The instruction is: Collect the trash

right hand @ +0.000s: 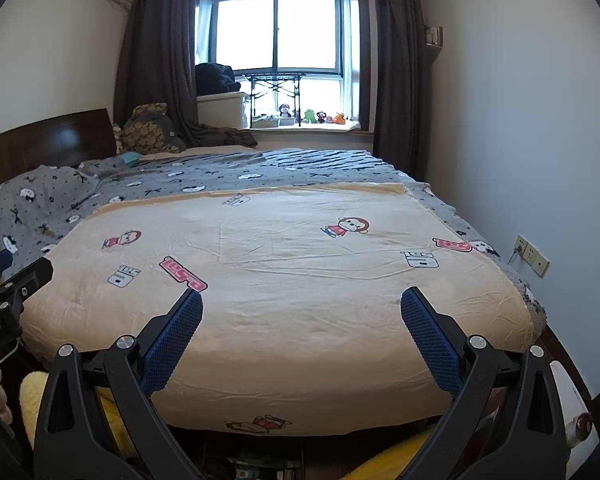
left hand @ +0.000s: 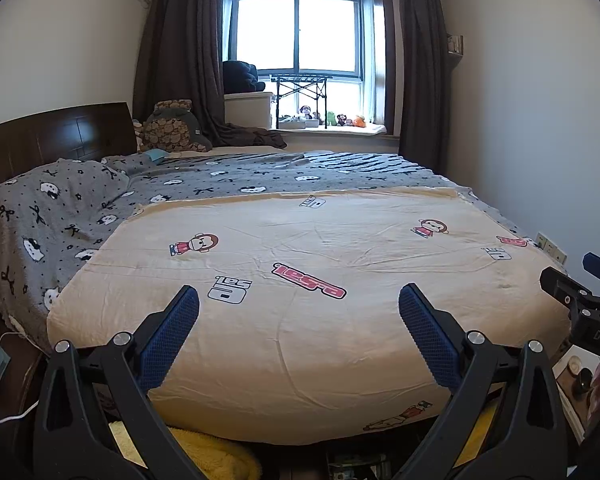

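Left gripper (left hand: 299, 304), right gripper (right hand: 302, 306): jaws spread wide, level, side by side.

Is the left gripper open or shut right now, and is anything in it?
Open and empty. The left gripper has its blue pads wide apart, with only the beige quilt showing between them.

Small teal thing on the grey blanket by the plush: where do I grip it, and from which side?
The teal thing is too small to identify, but it looks thin and flat on the grey blanket. I'd pinch its near edge, coming in low from the foot side with the open left gripper, since the plush crowds its far side.
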A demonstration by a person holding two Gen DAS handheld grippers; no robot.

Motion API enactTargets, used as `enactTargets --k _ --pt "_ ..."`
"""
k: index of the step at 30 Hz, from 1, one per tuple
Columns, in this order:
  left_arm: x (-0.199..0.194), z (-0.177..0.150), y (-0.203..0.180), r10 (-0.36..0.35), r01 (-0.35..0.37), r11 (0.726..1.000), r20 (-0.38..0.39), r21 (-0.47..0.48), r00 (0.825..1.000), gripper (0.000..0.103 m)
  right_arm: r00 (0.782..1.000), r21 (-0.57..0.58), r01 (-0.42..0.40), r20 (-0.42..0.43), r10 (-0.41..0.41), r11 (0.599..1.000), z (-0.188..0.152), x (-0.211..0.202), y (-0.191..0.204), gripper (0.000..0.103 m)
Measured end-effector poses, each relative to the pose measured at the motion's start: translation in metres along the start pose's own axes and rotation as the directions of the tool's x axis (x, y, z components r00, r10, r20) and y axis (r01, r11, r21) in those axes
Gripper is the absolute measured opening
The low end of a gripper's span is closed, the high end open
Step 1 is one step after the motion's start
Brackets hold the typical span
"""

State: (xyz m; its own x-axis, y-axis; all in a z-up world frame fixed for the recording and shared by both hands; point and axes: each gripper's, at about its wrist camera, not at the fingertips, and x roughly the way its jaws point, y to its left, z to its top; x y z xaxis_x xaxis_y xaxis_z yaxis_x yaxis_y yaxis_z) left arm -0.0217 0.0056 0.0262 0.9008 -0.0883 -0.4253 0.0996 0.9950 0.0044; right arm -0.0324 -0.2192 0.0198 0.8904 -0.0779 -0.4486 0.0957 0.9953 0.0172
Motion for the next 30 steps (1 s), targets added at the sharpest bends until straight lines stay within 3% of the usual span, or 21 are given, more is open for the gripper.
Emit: enactTargets --k 30 --pt "-0.0009 0.0031 -0.0025 -0.007 0.007 1.0 0.008 0.005 1.0 0.095 1.0 -0.002 0.006 0.002 -0.005 1.0 -0.0002 -0.0004 0.0049 0.099"
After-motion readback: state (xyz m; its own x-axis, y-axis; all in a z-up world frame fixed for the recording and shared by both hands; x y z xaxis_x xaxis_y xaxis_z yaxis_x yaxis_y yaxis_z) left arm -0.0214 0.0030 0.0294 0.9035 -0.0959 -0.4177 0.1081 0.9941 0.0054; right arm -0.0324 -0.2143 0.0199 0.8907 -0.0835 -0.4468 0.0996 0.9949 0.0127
